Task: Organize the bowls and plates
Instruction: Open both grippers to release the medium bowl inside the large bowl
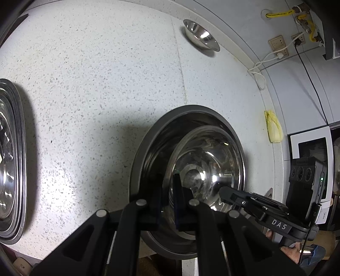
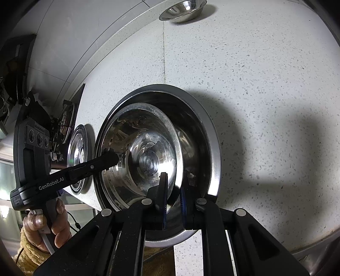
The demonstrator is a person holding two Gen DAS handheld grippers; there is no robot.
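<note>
two black hand-held grippers meet at one pair of nested steel bowls at the near edge of a white speckled table [image 1: 106,74]. in the left wrist view, the left gripper [image 1: 167,191] is nearest, its jaws closed on the near-left rim of the smaller inner bowl [image 1: 204,165]. in the right wrist view, the right gripper [image 2: 173,191] does the same on the opposite side, jaws clamped across that inner bowl's rim with one blue-edged finger inside and one outside. the inner bowl sits inside a larger outer bowl [image 1: 148,138], which has a broad grey rim and overhangs the table's front edge slightly. both bowls are round, so they have no long axis; their mouths face up, the inner one seeming tilted a little off the outer one.

a hand [image 2: 51,225] in a fuzzy yellow sleeve [image 2: 27,254] grips the left gripper's handle, seen at the lower left of the right wrist view.

further left on the table lies a stack of shallow steel plates [image 1: 10,159], mouths up, well apart from the bowls. a folded yellow cloth [image 1: 274,127] lies near the right edge. farthest back, near the wall, a small steel bowl [image 1: 200,35] stands alone, upright. beyond it, wall sockets [image 1: 276,43] with white cables and a yellow hose [image 1: 278,14].
</note>
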